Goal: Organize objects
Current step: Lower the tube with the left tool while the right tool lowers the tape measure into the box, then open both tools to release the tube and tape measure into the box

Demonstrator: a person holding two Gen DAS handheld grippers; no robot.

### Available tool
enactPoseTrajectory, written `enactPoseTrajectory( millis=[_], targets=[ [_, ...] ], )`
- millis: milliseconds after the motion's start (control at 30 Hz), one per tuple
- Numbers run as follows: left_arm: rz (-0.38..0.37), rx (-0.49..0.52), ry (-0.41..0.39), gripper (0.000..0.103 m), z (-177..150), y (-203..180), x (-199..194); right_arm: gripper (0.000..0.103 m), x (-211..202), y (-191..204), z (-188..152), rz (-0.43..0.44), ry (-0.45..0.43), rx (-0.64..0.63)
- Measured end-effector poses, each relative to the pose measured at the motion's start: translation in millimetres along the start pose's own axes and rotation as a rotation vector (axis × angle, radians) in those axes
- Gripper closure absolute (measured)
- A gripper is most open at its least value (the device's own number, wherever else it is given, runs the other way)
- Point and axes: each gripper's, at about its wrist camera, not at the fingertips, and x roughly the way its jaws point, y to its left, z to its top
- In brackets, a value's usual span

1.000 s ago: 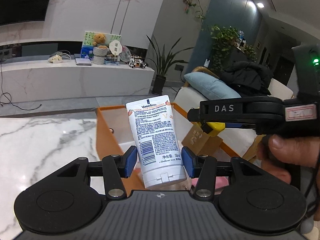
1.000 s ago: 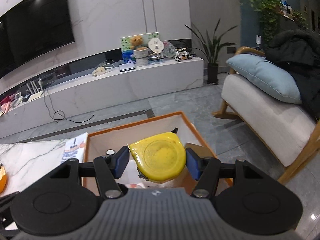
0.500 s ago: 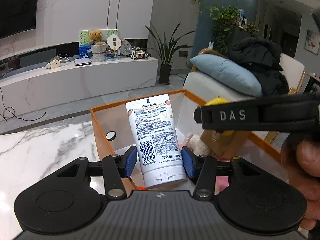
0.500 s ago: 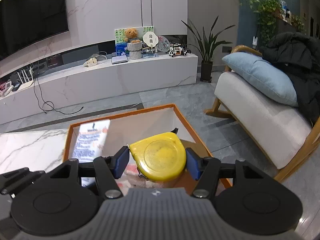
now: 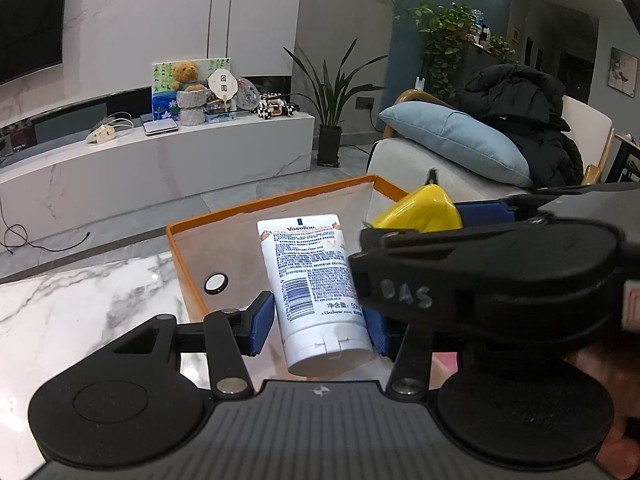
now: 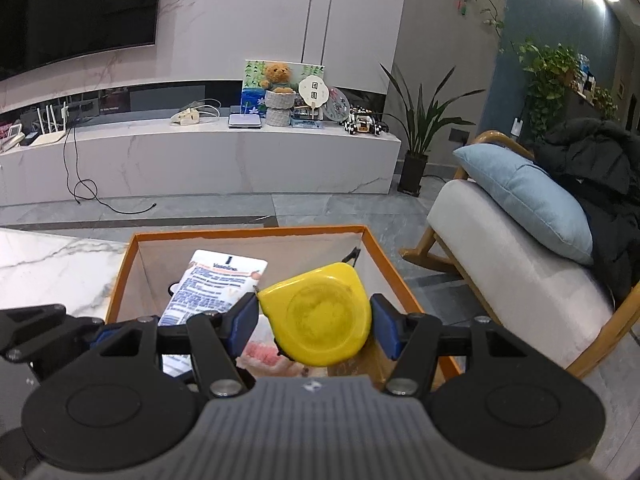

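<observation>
My left gripper (image 5: 318,326) is shut on a white Vaseline tube (image 5: 314,280), cap toward the camera, held over the orange box (image 5: 224,214). My right gripper (image 6: 314,324) is shut on a yellow tape measure (image 6: 320,318), also over the orange box (image 6: 248,233). The tube shows in the right wrist view (image 6: 212,286) just left of the tape measure. The tape measure shows in the left wrist view (image 5: 420,210), with the right gripper's body crossing in front of the left one. The two grippers are side by side and very close.
The box stands at the edge of a white marble table (image 5: 80,300). Inside it lie pink and beige items (image 6: 264,354). Beyond are a grey floor, a marble TV bench (image 6: 224,156), and a rocking chair with blue cushion (image 6: 524,196) on the right.
Both grippers have moved forward and down over the orange box. The right gripper has closed in beside the left one and now crosses its view. Both keep their hold.
</observation>
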Motion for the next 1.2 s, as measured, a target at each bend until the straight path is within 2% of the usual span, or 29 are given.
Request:
enactPoseTrajectory(
  millis=[200,500,733,767,833,867,1200],
  targets=[
    [0.009,0.0,-0.001,0.048,1,0,6,0.042,25,-7,-1,0.06,0.104,0.091],
    [-0.001,-0.003,0.004,0.048,2,1,11,0.042,30,-8,0,0.065,0.114,0.13],
    [-0.033,-0.024,-0.01,0.045,2,6,8,0.031,24,-4,1,0.07,0.097,0.098],
    [-0.032,-0.022,-0.011,0.041,2,6,6,0.03,22,-3,1,0.072,0.094,0.09],
    [-0.018,-0.022,-0.021,0.023,3,5,2,0.029,19,-4,2,0.069,0.089,0.083],
    [-0.01,-0.032,-0.023,0.01,3,5,1,0.029,17,-5,2,0.069,0.086,0.085],
    [-0.021,-0.077,-0.035,0.009,11,18,-17,0.029,-3,-16,11,0.062,0.049,0.11]
  ],
)
